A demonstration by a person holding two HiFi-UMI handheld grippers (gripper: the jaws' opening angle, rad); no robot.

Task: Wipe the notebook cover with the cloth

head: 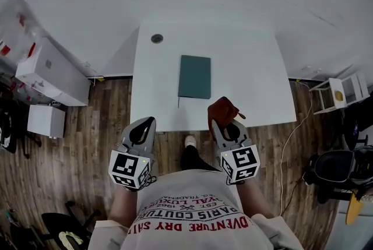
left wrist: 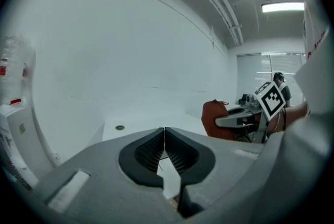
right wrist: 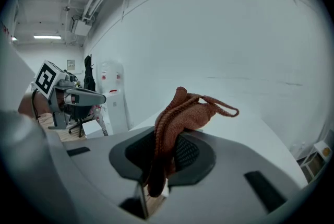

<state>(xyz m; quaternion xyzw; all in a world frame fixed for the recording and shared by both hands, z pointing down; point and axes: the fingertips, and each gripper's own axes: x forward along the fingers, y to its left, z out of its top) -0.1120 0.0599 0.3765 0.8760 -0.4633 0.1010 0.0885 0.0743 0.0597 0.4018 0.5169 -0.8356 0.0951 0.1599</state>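
A dark green notebook (head: 194, 76) lies flat near the middle of the white table (head: 245, 56). My right gripper (head: 228, 126) hovers over the table's near edge, shut on a rust-brown knitted cloth (head: 223, 109) that bunches up above its jaws; in the right gripper view the cloth (right wrist: 180, 118) stands out between the pads. My left gripper (head: 145, 125) hangs just off the near edge, left of the right one, shut with nothing in it (left wrist: 165, 137). The left gripper view also catches the cloth (left wrist: 215, 117) and the right gripper's marker cube (left wrist: 272, 99).
A round grey grommet (head: 157, 38) sits at the table's far left corner. White boxes (head: 49, 74) stand on the wooden floor at the left, a small white shelf (head: 341, 91) and a black chair (head: 338, 167) at the right. My shoe (head: 190, 141) shows below the table's edge.
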